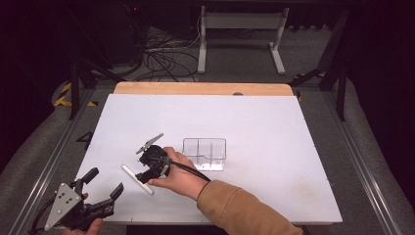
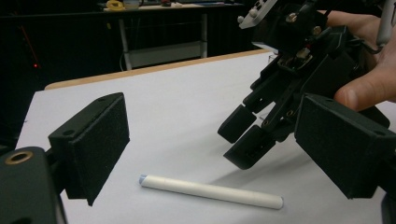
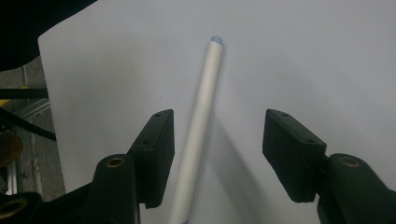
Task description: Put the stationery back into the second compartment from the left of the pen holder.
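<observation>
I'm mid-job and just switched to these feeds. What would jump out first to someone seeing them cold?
The white marker pen lying flat on the white table, near its front left, with the right gripper poised right over it; in the right gripper view the pen runs between the open fingers, which do not press it. Just behind sits a clear divided organizer box. At the front left corner the left gripper waits, open, holding nothing.

A white-topped bench (image 1: 254,117) with a pale wooden far edge (image 1: 203,88) stands on grey carpeted floor (image 1: 313,58). Beyond it, the white legs of another table (image 1: 240,29) rise over a tangle of black cables (image 1: 164,58) (a small red light (image 1: 135,8) glows nearby). The surroundings are dark; yellow-black tape (image 1: 62,94) marks the floor at left.
</observation>
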Available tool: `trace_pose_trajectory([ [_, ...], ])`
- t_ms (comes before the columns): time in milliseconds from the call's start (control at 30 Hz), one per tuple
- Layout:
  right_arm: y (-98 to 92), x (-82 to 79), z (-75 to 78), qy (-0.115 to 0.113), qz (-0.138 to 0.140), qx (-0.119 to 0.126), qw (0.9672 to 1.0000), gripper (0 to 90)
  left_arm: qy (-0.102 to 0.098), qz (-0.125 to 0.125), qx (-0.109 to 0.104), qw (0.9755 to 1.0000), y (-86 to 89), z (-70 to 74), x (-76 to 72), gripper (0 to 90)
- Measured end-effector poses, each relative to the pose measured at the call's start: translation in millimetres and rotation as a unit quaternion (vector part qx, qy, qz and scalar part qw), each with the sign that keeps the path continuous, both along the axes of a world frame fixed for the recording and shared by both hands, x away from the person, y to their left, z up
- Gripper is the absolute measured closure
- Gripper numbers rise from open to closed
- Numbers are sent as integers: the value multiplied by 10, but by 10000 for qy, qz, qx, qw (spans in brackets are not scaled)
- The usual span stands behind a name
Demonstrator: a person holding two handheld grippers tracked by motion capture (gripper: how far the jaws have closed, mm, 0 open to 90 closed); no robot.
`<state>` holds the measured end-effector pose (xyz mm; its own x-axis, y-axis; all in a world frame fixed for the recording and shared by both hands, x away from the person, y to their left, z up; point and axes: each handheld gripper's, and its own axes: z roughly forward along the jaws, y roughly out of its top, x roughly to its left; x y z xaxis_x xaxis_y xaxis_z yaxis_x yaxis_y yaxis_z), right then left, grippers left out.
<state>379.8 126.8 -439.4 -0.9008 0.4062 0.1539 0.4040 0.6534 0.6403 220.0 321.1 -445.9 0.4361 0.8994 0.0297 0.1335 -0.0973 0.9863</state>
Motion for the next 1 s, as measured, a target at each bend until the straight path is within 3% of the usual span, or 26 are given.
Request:
trace_pose_trajectory([
  [567,194,-13,-194,249,-171,-116,9995,550,-18,5,-5,10000,-5,4,-5,111],
  [1000,286,-58,-256,78,-383,-322,9987,667,-17,-2,7,10000,-4,4,-6,111],
])
